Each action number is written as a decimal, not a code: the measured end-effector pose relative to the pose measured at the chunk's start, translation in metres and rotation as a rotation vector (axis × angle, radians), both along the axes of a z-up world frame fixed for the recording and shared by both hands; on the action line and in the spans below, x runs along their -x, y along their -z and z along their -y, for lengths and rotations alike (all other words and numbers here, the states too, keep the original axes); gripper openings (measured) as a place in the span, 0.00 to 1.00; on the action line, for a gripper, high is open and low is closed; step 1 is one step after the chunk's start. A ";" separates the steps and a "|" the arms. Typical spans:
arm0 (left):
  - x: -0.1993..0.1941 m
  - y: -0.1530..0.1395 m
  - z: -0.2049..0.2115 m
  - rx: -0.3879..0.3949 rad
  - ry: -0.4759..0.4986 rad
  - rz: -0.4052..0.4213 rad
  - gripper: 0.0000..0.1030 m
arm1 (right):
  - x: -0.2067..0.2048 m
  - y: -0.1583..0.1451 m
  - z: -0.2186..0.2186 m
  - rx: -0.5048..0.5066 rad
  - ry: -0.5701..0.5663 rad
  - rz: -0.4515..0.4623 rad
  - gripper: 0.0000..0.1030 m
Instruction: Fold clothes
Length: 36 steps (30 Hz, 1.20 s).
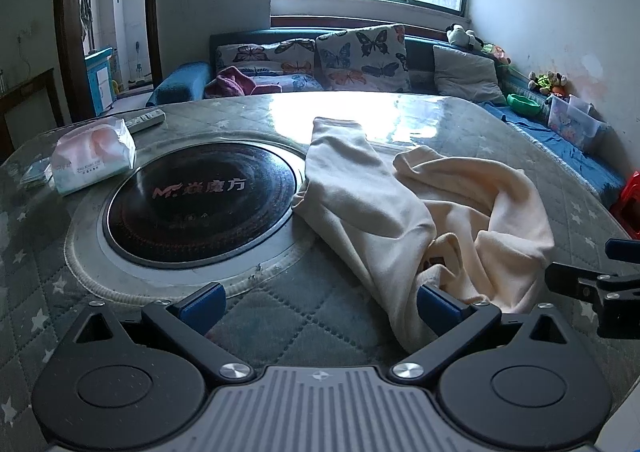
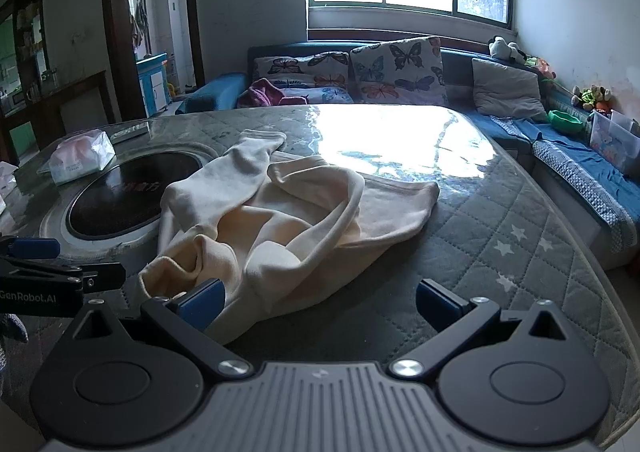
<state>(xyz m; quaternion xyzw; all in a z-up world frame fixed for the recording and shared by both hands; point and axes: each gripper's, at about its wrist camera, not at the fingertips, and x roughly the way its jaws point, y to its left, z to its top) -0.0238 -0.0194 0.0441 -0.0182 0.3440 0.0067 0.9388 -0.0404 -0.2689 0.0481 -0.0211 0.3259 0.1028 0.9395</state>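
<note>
A cream long-sleeved garment lies crumpled on the quilted grey table cover, one sleeve stretched toward the far side. It also shows in the right wrist view. My left gripper is open, low at the garment's near edge, its right pad against the cloth. My right gripper is open at the garment's near right edge, its left pad touching the cloth. The right gripper shows at the right edge of the left wrist view; the left gripper shows at the left edge of the right wrist view.
A round black induction cooktop is set in the table, left of the garment. A tissue pack and a remote lie at the far left. A sofa with butterfly cushions stands behind the table.
</note>
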 end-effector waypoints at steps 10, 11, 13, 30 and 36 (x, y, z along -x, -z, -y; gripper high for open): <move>-0.007 -0.001 0.008 -0.002 0.013 -0.013 1.00 | -0.008 0.001 -0.002 -0.005 -0.005 -0.010 1.00; -0.008 -0.001 0.009 -0.003 0.015 -0.015 1.00 | -0.009 0.001 -0.002 -0.005 -0.005 -0.010 1.00; -0.009 -0.002 0.011 -0.003 0.017 -0.017 1.00 | -0.009 0.000 -0.003 -0.005 -0.007 -0.008 1.00; -0.013 -0.007 0.023 -0.026 0.037 -0.025 1.00 | -0.013 -0.004 -0.004 -0.007 -0.009 -0.005 1.00; -0.017 -0.008 0.025 -0.030 0.042 -0.029 1.00 | -0.017 -0.004 -0.005 -0.008 -0.010 -0.009 1.00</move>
